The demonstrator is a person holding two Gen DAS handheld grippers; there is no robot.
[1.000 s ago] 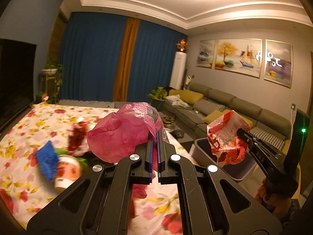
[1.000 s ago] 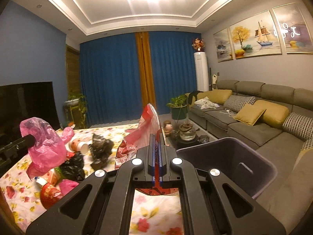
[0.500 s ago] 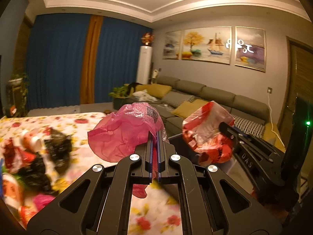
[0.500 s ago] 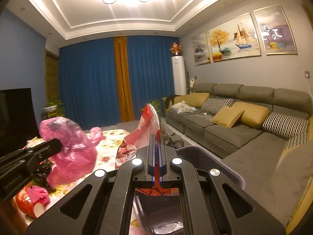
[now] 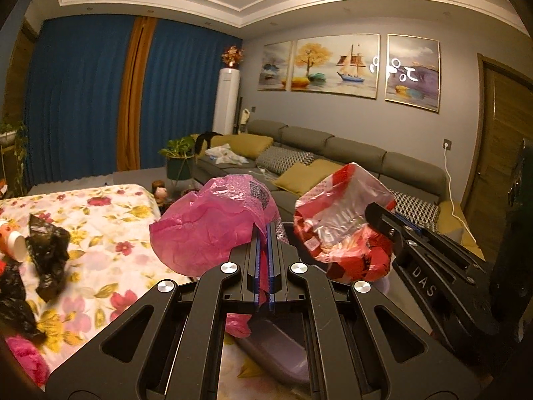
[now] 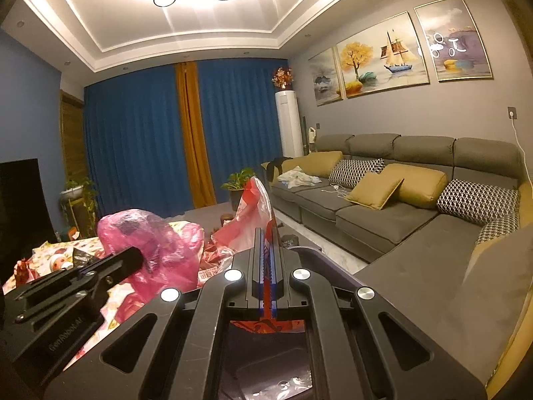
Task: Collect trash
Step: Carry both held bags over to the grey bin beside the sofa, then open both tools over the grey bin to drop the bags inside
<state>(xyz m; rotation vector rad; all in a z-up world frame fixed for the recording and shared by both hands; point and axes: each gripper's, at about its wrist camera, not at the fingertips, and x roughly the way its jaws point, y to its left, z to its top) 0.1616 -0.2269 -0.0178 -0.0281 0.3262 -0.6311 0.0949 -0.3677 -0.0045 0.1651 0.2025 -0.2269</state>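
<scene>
My left gripper point(image 5: 264, 230) is shut on a crumpled pink plastic bag point(image 5: 213, 226), held in the air past the table's right edge; the bag also shows in the right wrist view point(image 6: 156, 250). My right gripper point(image 6: 267, 233) is shut on a red and white plastic bag point(image 6: 248, 220), which shows in the left wrist view point(image 5: 343, 226) just right of the pink bag. A grey bin point(image 5: 276, 350) lies below both grippers; its inside shows under my right gripper point(image 6: 266, 363).
A table with a floral cloth point(image 5: 100, 233) holds black bags point(image 5: 46, 253), a cup point(image 5: 13, 243) and pink scraps point(image 5: 23, 356) on the left. A grey sofa point(image 6: 399, 213) with cushions runs along the right wall. A potted plant point(image 5: 178, 153) stands behind.
Both grippers have swung right, away from the table, with their bags held. The bin has come to lie directly below them, and the two bags are closer together.
</scene>
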